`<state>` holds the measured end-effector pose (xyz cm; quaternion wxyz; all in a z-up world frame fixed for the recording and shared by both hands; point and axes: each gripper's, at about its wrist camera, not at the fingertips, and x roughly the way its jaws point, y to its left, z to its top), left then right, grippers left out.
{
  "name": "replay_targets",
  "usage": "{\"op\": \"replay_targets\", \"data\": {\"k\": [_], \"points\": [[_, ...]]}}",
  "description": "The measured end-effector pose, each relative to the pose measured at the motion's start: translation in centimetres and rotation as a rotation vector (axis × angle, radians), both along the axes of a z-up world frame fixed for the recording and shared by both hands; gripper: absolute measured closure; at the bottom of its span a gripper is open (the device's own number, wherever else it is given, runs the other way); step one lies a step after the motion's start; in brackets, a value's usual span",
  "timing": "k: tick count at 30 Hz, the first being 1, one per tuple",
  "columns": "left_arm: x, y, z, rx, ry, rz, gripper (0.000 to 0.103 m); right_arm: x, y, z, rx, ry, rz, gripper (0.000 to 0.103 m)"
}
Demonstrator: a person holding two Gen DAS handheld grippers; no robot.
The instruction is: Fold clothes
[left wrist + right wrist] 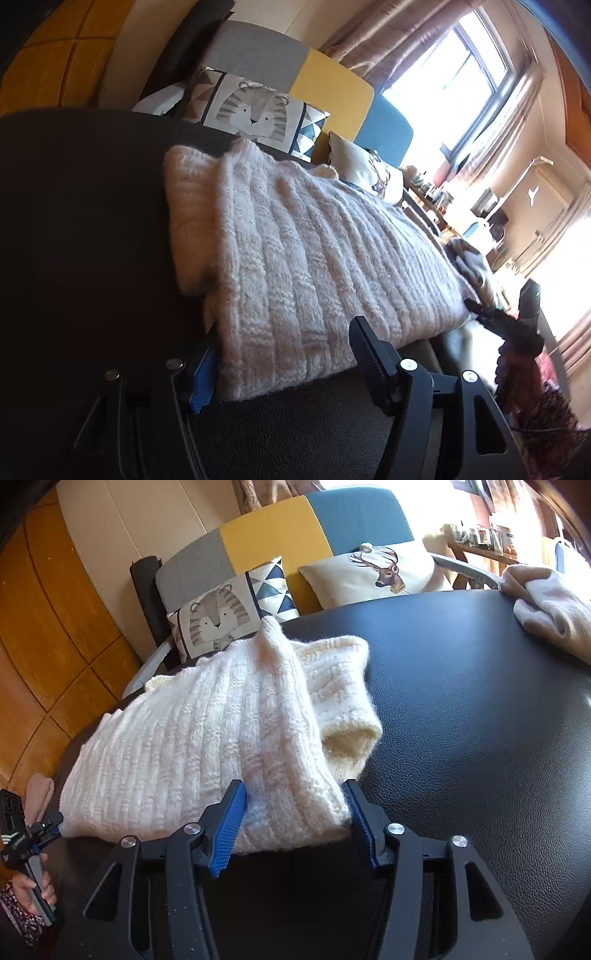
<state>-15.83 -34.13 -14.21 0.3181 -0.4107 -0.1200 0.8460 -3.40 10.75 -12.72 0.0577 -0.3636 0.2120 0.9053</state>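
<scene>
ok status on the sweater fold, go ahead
Left gripper open at the sweater's near edge, nothing held. Right gripper astride the folded corner, grip unclear. Sweater bunched on the black table; second pale garment at far edge, clear.

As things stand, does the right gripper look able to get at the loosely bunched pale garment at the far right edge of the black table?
Probably not at once. The right gripper has a bulky corner of the cream knitted sweater between its fingers. Bare black table lies between it and the pale garment, so nothing else blocks the way.
</scene>
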Motion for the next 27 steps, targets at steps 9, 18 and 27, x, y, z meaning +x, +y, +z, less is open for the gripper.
{"op": "replay_targets", "data": {"k": [9, 18, 27], "points": [[0.0, 1.8, 1.4, -0.163, -0.007, -0.124, 0.085, 0.3, -1.0, 0.2, -0.07, -0.036, 0.028, 0.08], [3.6, -4.4, 3.7, -0.265, 0.03, -0.163, 0.086, 6.5, -4.5, 0.5, -0.195, -0.043, 0.157, 0.084], [6.4, -7.5, 1.7, -0.209, -0.032, -0.078, 0.079, 11.0, -4.2, -1.5, -0.287, -0.057, 0.056, 0.08]]}}
